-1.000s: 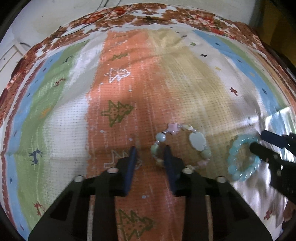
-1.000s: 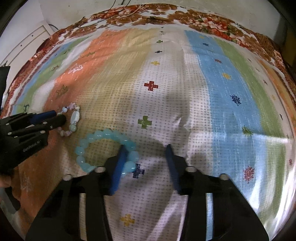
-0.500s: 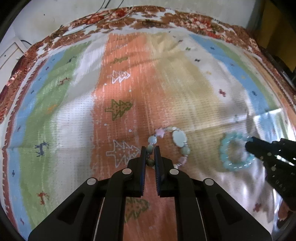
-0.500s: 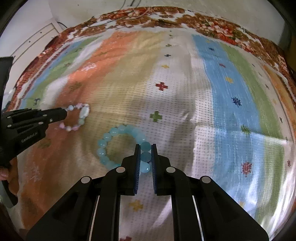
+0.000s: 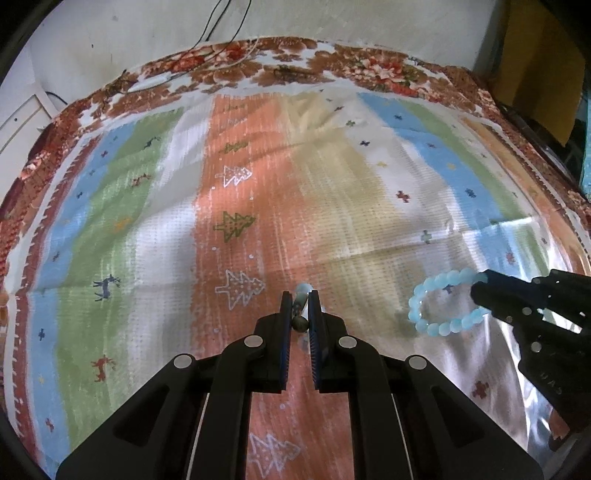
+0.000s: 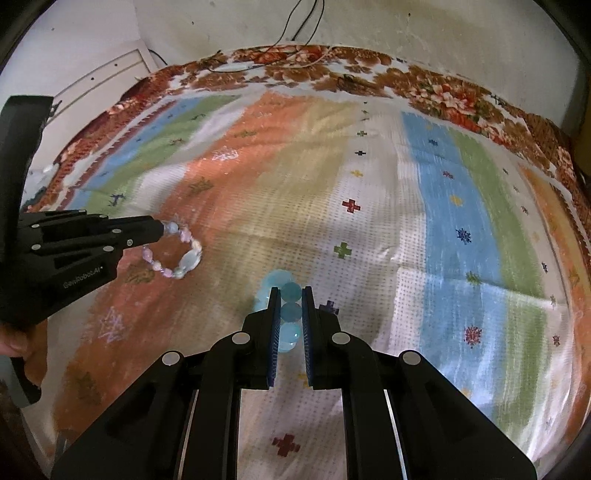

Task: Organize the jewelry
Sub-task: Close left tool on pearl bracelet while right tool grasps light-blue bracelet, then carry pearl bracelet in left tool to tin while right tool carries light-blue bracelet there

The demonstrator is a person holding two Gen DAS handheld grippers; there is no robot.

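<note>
We have our left claw (image 5: pixel 299 308) clamped on the pastel mixed-bead bracelet (image 6: pixel 173 254) and our right claw (image 6: pixel 288 310) clamped on the pale blue round-bead bracelet (image 5: pixel 443 306), both hanging clear of the striped patterned cloth (image 5: pixel 258 184). Pickup looks done. Placing remains, and no tray or box shows.

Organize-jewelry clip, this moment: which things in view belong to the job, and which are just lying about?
Job:
- pastel mixed-bead bracelet, pinched by the left gripper
- pale blue round-bead bracelet, pinched by the right gripper

Lying about:
- striped patterned cloth underneath
- floral brown bedspread at the far edge
- thin dark cables against the wall
</note>
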